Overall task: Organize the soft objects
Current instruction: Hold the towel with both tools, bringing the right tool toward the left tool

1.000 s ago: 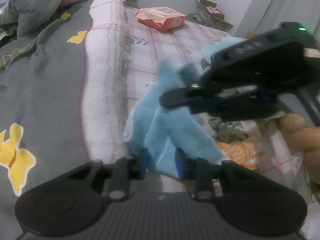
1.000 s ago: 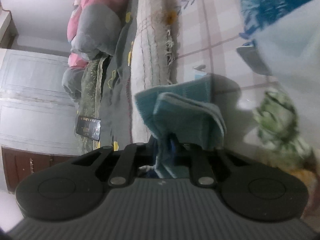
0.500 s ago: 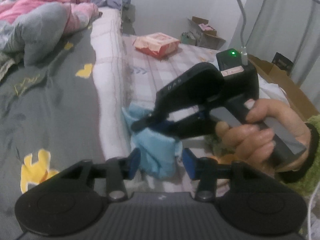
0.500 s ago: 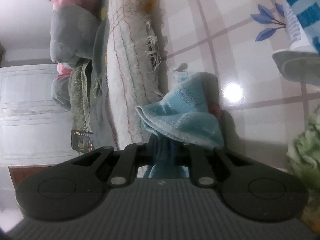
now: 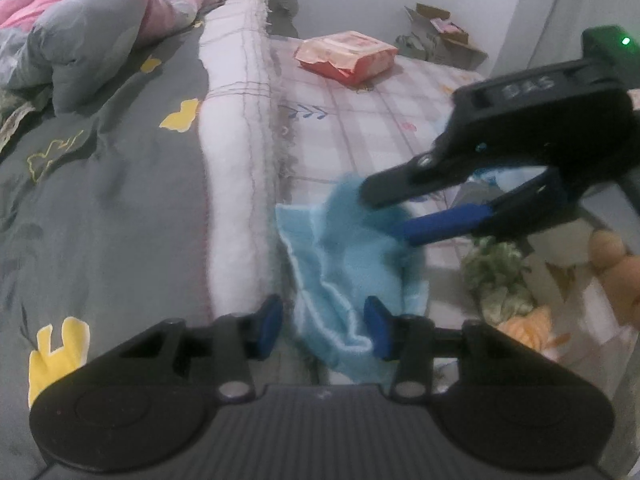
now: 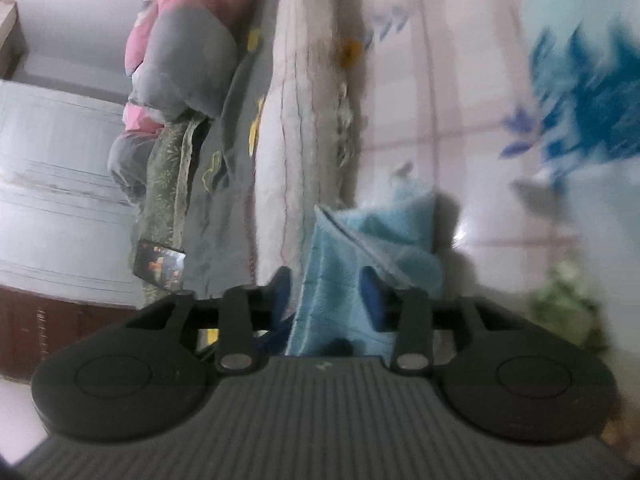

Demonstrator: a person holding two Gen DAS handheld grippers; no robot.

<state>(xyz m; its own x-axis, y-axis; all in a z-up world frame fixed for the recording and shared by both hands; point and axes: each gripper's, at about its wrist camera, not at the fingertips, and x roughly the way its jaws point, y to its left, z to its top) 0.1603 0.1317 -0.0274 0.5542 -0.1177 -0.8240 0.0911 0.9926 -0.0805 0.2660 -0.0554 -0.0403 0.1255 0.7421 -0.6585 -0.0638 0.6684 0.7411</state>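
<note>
Two grippers over one blue cloth [image 5: 348, 264], both with jaws part open. Our left gripper [image 5: 322, 328] has its blue pads either side of the cloth's near end; the cloth lies between them, the right pad looks to touch the fold, the left pad stands clear. No grip there. Its jaws opened a bit within the last second.

Our right gripper [image 5: 394, 216] comes in from the right in the left wrist view, ahead of the left gripper, fingers spread above the cloth's far end. In its own view the right gripper [image 6: 326, 292] has the cloth [image 6: 372, 256] between the pads, which stand apart from each other; the jaws have just been opening, cloth still between them. We can't tell if either pad still presses on it, the picture is blurred.

Cloth sits crumpled on the checked mat [image 5: 360, 128], just beside the white blanket edge [image 5: 236, 184] left of the left gripper. Grey quilt [image 5: 100, 200] further left. Far ahead on the mat: red packet [image 5: 346, 56]. Right of the left gripper, near the cloth: green cloth [image 5: 500, 280] and an orange one [image 5: 528, 326].
</note>
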